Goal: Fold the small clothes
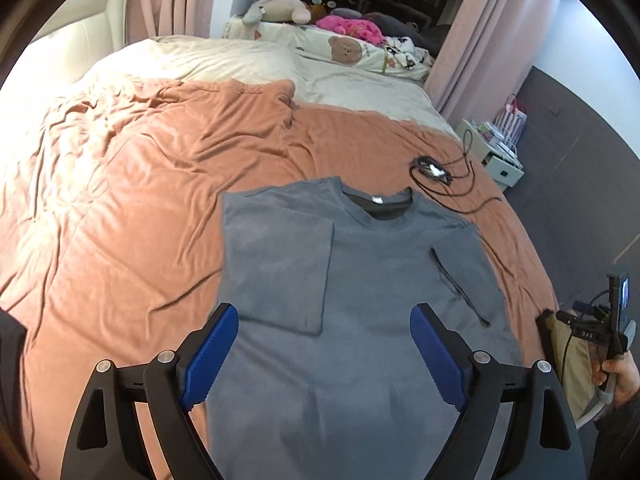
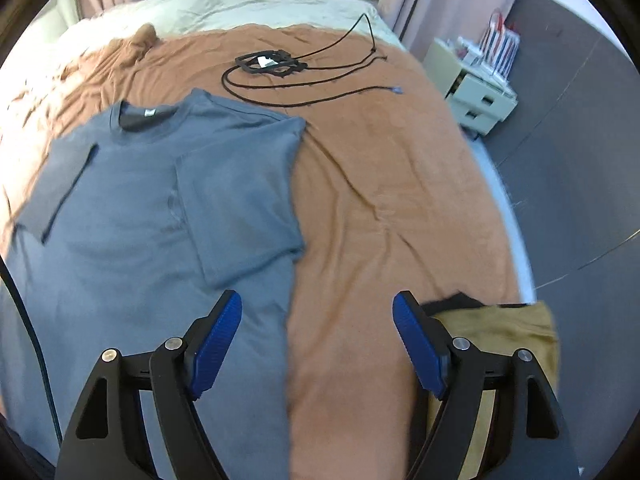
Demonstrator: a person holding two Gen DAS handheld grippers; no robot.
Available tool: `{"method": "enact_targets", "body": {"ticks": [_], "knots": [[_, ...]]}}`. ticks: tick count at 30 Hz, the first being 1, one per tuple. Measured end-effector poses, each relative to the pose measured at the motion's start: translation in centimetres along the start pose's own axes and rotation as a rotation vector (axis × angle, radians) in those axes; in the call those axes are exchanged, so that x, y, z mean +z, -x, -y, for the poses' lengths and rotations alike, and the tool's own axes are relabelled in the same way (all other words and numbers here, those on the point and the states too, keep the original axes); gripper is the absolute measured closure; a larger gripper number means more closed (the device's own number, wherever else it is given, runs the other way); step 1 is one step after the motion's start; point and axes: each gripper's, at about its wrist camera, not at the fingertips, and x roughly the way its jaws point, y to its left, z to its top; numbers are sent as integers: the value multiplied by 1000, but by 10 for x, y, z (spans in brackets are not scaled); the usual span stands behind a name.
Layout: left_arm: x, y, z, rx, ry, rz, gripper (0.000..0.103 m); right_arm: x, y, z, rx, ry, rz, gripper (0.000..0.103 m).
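Grey-blue T-shirt (image 1: 360, 280) lies flat, front up, on orange bedspread (image 1: 140, 184) — collar toward pillows, small white label inside neck. Both short sleeves folded inward over chest (one a neat rectangle, other lying at slant with dark edge showing). Body smooth, hem end nearest cameras. Tan garment (image 2: 500, 320), folded, sits near bed edge, well apart from shirt — dark fabric peeks beneath.
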Motion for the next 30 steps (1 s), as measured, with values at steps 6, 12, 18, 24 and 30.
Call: {"method": "enact_targets", "body": {"ticks": [6,12,18,24,30], "knots": [[-34,38,3,-20,-2,0,14,-33,44,-2,85,-30,51,26],[-74,68,-1,-15,45,38,13,-78,89,8,119,-66,137,26],[-110,98,5,10,30,86,2,-128,130,20,165,-108,223,26],[-142,139,22,33,-41,161,0,-178,166,26,194,-123,285,10],[-171,166,32,37,-77,191,0,-217,185,29,230,-135,297,0]]}}
